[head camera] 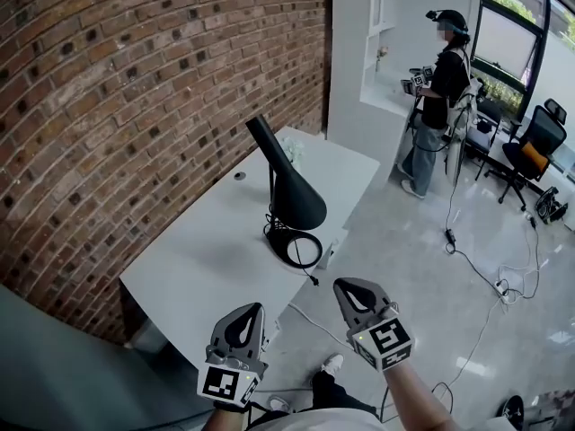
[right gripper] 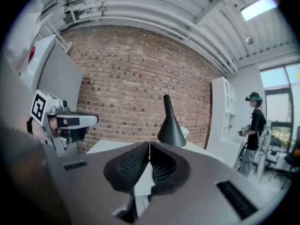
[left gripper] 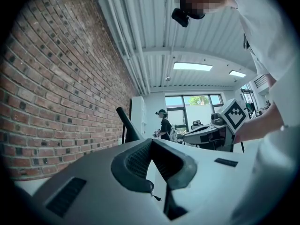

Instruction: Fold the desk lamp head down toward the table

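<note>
Desk lamp [head camera: 289, 187], black, stands on the white table [head camera: 198, 268] near its 3 o'clock edge, roughly mid-frame in the head view. Lamp head [head camera: 295, 196] is a cone: narrow end up toward 11 o'clock, wide mouth angled down over the ring base [head camera: 294, 246]. A thin stem rises from the base at the head's 9 o'clock side. Power cord [head camera: 310, 275] trails off the table edge toward 5 o'clock. Left gripper [head camera: 254, 311] and right gripper [head camera: 346, 287] hang at the lamp's 6 o'clock, off the table and well apart from the lamp. Both claws are clenched on nothing; each gripper view shows ribbed pads meeting with the lamp far beyond them. Brick wall [head camera: 135, 106] runs along the table's 9 o'clock side; a person [head camera: 442, 88] stands far off at 2 o'clock. Judgement: no contact yet; how much hinge travel remains cannot be read from here. To do the step well: open both claws before reaching in, pin the ring base with the left, and take the cone's narrow neck with the right. Swing the head down slowly about the hinge. The base looks light, so a one-handed push may tip or slide it; keep clear of the cord.
</note>
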`<state>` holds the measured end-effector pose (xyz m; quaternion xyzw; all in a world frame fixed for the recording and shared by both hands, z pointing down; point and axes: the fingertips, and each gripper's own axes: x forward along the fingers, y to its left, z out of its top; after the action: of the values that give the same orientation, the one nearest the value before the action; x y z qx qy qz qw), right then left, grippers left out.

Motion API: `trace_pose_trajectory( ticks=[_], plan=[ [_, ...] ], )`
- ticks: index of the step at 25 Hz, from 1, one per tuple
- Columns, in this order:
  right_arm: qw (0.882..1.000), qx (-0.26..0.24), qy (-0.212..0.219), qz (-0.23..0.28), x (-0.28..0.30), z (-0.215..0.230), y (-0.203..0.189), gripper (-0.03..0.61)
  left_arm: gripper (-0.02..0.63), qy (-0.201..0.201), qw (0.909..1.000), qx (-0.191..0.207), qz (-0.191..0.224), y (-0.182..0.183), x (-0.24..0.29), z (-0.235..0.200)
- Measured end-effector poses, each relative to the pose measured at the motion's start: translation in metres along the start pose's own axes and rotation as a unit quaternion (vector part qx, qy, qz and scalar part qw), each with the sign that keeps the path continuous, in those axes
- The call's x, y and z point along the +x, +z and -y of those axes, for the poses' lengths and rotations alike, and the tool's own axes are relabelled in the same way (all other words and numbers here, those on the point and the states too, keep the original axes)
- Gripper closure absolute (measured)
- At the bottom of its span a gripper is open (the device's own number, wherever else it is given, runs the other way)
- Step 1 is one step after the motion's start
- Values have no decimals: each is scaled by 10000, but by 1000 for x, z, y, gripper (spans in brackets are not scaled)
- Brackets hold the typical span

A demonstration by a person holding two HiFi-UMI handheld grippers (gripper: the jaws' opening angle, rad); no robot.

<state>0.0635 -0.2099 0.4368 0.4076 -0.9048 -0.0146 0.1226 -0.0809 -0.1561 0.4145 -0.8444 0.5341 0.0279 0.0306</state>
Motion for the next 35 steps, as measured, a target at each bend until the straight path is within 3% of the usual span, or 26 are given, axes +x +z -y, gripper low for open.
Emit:
trace_pose_trajectory(
  ticks=[14,35],
  plan=[
    [9959,705,-505,242,-49,-38,-7,561,606,50,9996,-259,-60,-18,-69,8],
    [9975,554,-362,230,-59,-57,1,561,606,35,9994,-346,4,-19,-76,9]
  ],
)
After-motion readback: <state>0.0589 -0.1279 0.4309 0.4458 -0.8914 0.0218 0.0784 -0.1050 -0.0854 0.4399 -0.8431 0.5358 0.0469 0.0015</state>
